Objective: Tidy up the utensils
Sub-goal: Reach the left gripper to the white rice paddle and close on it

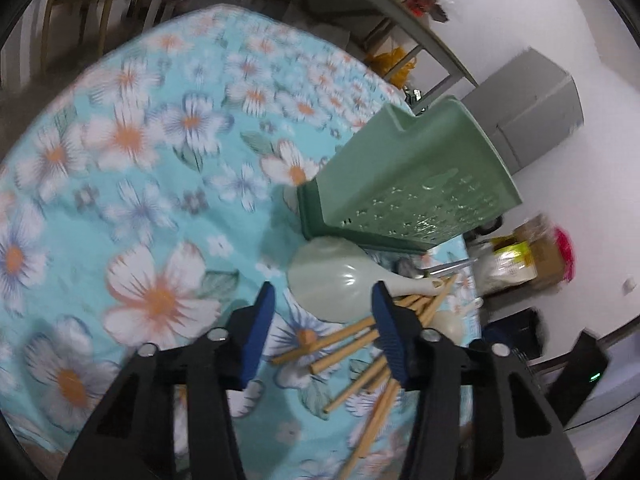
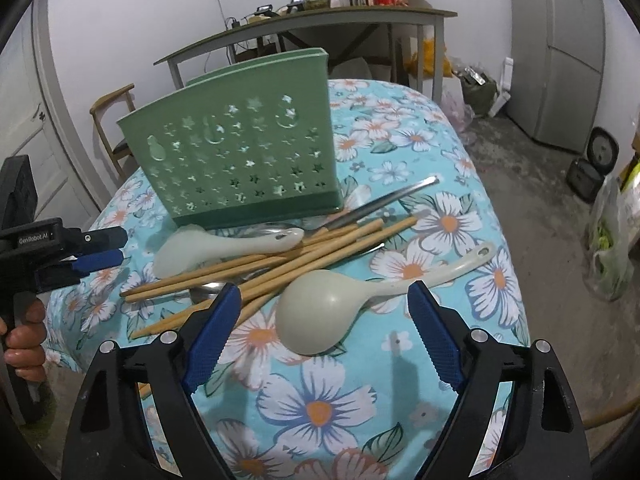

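Observation:
A green perforated utensil holder (image 2: pixel 240 160) stands on the floral tablecloth (image 2: pixel 320 400); it also shows in the left wrist view (image 1: pixel 408 184). In front of it lies a pile: several bamboo chopsticks (image 2: pixel 280 264), a pale rice paddle (image 2: pixel 224 248), a pale ladle (image 2: pixel 320 308) and metal utensils (image 2: pixel 384 200). My right gripper (image 2: pixel 324 332) is open, just short of the ladle's bowl, which lies between the fingers. My left gripper (image 1: pixel 324 312) is open and empty, its fingers either side of the paddle (image 1: pixel 340 280) above the chopsticks (image 1: pixel 360 352). The left gripper also shows at the left of the right wrist view (image 2: pixel 100 248).
The table's right edge drops to a concrete floor with bags (image 2: pixel 612 240) and a grey fridge (image 2: pixel 568 52). A wooden chair (image 2: pixel 112 120) stands behind the table at left. A cluttered side table (image 2: pixel 320 20) stands by the back wall.

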Demonstrator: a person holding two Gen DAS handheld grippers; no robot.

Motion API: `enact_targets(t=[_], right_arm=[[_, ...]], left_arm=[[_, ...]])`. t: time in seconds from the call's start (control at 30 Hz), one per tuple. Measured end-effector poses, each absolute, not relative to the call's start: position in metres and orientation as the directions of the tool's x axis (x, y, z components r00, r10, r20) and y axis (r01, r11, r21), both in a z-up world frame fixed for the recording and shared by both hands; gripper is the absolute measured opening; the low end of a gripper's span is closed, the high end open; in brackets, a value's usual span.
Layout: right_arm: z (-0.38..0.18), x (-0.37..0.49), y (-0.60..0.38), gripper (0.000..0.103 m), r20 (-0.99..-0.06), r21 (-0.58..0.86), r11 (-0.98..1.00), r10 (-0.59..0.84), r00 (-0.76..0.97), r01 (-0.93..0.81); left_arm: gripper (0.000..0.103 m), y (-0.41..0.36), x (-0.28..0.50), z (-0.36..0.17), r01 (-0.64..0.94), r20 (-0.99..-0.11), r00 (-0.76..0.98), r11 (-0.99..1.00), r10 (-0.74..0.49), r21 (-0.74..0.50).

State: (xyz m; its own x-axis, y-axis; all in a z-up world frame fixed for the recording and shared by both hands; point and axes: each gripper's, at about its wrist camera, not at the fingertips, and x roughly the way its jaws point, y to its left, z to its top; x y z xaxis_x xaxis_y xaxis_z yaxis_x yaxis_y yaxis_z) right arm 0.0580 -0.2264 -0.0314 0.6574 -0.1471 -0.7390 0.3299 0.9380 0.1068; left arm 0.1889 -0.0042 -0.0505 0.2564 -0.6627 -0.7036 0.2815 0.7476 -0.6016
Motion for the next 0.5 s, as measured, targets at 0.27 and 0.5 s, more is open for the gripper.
enact_targets(t=[0.27,0.5], right_arm=[[-0.039,0.058,-0.242,0.08,-0.747,0.149,0.927,-0.123,0.653,0.344],[-0.046,0.061,-0.251,0.08,-0.754,0.18,0.919,-0.099,0.649,0.35]], left_arm=[[0.037,0.004,0.208,-0.096,-0.03,-0.626,0.101,0.627,-0.773,-0.779],[0.038,0.017,0.217,-0.116,-0.19,-0.509,0.091,0.487,-0.856,-0.852]])
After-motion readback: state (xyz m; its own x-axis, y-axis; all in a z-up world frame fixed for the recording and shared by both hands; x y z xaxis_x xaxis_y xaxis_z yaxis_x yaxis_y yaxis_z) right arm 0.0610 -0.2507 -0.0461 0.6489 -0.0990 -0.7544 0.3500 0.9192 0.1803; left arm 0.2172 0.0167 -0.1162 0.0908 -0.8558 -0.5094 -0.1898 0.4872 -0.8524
